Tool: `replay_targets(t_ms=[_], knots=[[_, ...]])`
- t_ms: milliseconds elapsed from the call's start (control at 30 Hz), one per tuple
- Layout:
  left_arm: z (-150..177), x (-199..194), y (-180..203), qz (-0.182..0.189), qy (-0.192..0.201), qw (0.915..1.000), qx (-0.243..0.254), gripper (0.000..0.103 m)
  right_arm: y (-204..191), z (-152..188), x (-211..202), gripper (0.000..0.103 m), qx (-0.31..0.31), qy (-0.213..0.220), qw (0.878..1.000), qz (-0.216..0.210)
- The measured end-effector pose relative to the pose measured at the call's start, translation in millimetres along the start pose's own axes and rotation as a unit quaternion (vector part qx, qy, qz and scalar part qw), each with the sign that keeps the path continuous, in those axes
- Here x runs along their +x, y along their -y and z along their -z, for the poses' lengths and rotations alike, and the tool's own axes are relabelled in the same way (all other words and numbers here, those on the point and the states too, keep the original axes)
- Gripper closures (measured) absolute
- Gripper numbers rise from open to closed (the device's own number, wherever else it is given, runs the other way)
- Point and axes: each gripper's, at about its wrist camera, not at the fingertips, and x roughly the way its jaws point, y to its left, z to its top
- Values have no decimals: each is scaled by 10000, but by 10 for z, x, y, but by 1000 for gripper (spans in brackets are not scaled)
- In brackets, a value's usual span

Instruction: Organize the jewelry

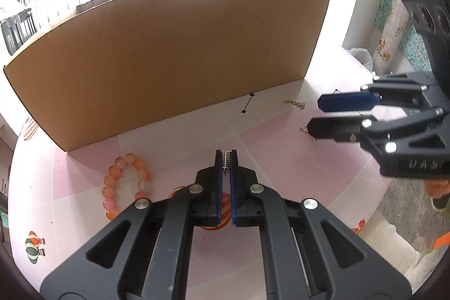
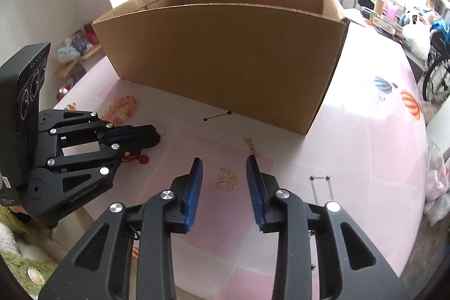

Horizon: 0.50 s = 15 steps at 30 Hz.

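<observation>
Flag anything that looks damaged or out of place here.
The cardboard box has a ragged, torn top edge along its far wall. Jewelry lies loose on the table rather than sorted: an orange bead bracelet, a gold butterfly piece, a small chain.

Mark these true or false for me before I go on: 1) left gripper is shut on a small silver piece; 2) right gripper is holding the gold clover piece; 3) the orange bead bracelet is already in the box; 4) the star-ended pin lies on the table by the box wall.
1) True: the left gripper is shut on the small silver piece.
2) False: the right gripper is open; the gold clover piece lies on the table between its fingers, untouched.
3) False: the orange bead bracelet lies on the table outside the cardboard box.
4) True: the star-ended pin lies there.
</observation>
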Motion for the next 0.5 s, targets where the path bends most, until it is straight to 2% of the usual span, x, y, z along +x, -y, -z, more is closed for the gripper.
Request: replay_targets(t_ms=[167,300,500], knots=[[-5,17,10,-9,-4,10000,7,99,-30,111,85,71,191,86,9994,268],[-4,27,18,-25,-4,10000,32,99,-113,182,105,72,20,302,9980,551],[-12,42,38,-48,-12,10000,69,99,-91,192,82,80,-334,319,9984,316]])
